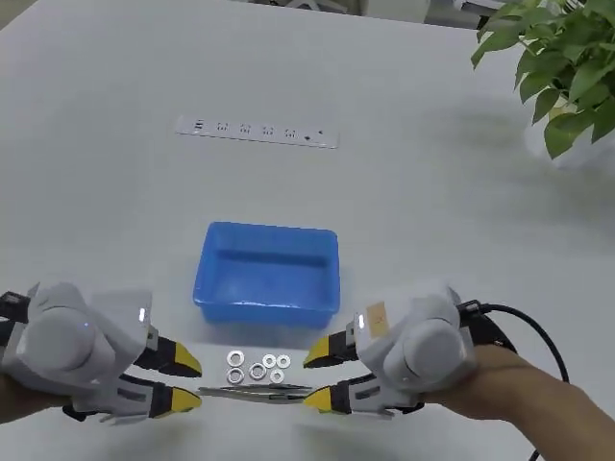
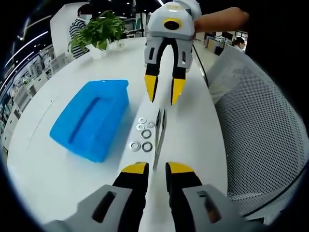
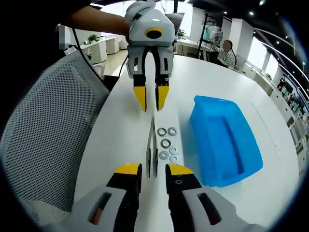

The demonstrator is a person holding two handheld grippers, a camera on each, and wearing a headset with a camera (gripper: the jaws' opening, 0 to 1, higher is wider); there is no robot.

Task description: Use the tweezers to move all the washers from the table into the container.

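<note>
Open and empty, left gripper (image 1: pixel 192 381) and right gripper (image 1: pixel 312 379) face the tweezers' (image 1: pixel 255 392) two ends; one should pinch them mid-length, clear of the washers (image 1: pixel 258 368).

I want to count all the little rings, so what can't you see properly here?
- Washers: head view, tiny and blurred, so the count is unsure.
- Tweezers: head view, a thin blurred line; tip end unclear.
- Power strip: head view, markings too small to read.
- Plant: head view, cut off by the top and right edges.
</note>
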